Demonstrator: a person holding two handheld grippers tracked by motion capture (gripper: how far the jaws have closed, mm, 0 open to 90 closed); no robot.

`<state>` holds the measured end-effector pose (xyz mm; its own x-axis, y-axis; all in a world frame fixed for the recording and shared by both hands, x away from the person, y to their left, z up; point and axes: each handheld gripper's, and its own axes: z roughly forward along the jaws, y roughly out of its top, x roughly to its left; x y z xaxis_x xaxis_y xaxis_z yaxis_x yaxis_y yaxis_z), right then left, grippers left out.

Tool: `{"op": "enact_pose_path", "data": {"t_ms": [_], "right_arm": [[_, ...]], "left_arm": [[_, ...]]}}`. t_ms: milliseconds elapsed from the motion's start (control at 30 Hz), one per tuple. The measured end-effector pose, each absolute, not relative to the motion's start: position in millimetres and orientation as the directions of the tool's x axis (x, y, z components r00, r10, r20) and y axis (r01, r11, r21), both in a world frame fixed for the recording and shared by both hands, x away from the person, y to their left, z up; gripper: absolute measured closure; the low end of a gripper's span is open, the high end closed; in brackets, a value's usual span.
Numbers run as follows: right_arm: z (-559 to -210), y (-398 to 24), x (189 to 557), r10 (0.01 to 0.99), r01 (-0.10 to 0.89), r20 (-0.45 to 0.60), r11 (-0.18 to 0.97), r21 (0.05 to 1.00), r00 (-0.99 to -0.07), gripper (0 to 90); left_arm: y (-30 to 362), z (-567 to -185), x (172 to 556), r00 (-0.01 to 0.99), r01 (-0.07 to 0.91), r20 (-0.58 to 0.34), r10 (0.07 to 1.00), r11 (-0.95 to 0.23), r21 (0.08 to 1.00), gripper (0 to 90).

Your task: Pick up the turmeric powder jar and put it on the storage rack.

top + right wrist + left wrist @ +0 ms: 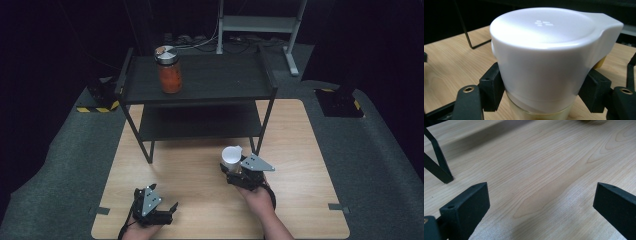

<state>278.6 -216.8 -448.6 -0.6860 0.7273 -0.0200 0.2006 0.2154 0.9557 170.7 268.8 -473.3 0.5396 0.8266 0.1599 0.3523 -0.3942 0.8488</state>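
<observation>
Nearest the person, at the near left of the tabletop (200,210), the left tool (167,209) rests low with its jaws spread wide. In the left gripper view there is bare wood between the two black pads (471,205) and nothing held.

A little farther in and to the right, the right tool (239,172) has its jaws clamped on a white-capped bottle (231,159). The right gripper view shows the grip closely: the white cap (544,50) sits above the jaws, and the pads (491,87) press from either side just under the cap's lower edge, on the pale yellowish body. The bottle stands upright, its long axis vertical, on the tabletop just in front of the front right leg of the black shelf rack (200,95). Whether its base has left the wood I cannot tell.

Farther still, the rack spans the far half of the tabletop, with a lower shelf and a top shelf. At the left of the top shelf stands an orange-filled jar (169,70), well apart from the bottle.

The relation that matters is that the bottle is already inside the right tool, while the rack lies beyond it and higher. My judgement is that the coming move is a lift, then a carry away from the person and somewhat left, keeping the bottle upright and clear of the rack's leg and shelf edge. The right hand is plainly the one placed for it.
</observation>
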Motion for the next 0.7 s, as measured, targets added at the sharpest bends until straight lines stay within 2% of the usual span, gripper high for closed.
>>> {"op": "enact_pose_path", "data": {"t_ms": [700], "right_arm": [[-405,-246,236,0.739,0.087,-0.044,0.138,0.987,-0.672,30.1]], "left_arm": [[269,-472,172,0.549,0.356,0.160,0.820,-0.403,0.843,1.0]]}}
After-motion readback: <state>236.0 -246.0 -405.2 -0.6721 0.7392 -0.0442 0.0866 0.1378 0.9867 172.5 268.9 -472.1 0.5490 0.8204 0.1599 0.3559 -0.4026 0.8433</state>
